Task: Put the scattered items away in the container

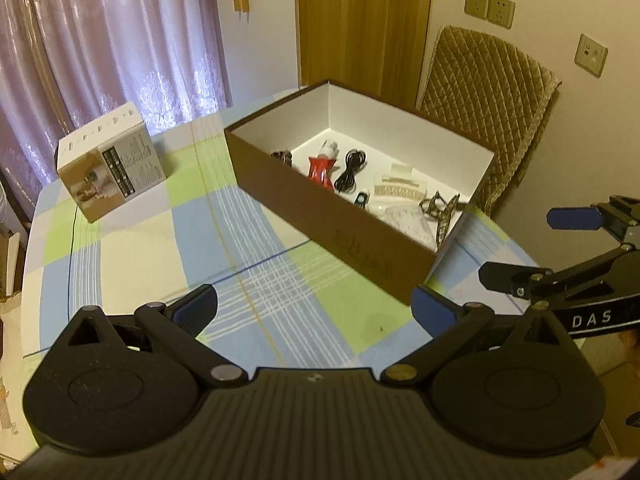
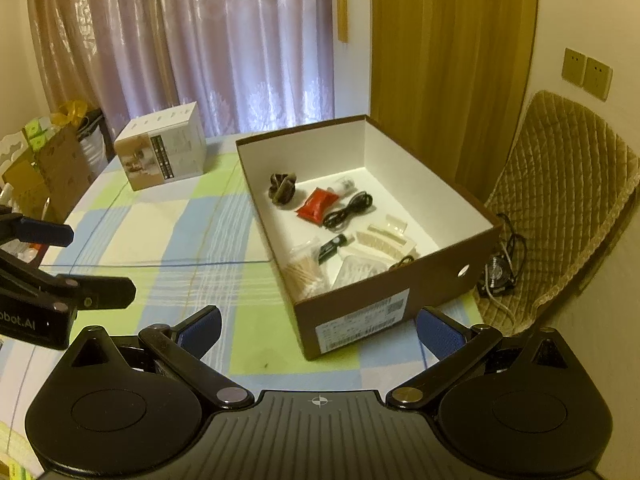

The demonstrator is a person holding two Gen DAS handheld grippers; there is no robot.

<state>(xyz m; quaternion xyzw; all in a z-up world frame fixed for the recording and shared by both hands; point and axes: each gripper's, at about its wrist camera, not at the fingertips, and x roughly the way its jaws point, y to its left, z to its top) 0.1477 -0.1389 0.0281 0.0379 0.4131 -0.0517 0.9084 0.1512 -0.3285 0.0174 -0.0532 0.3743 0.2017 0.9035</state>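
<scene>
Both the left gripper (image 1: 314,304) and the right gripper (image 2: 318,326) hover above the checked tablecloth (image 1: 168,216), fingers spread wide, holding nothing. The red packet (image 2: 317,205), black cable (image 2: 347,211) and cotton swabs (image 2: 306,272) lie inside the brown shoebox (image 2: 360,304).

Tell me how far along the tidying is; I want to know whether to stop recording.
It looks nearly finished. Done: the red packet, black cable, hair clip and cotton swabs lie inside the brown box. In hand: nothing; the left tool and right tool are both open and empty. Left: only the white carton stands on the tablecloth; whether it belongs in the box is unclear.
</scene>
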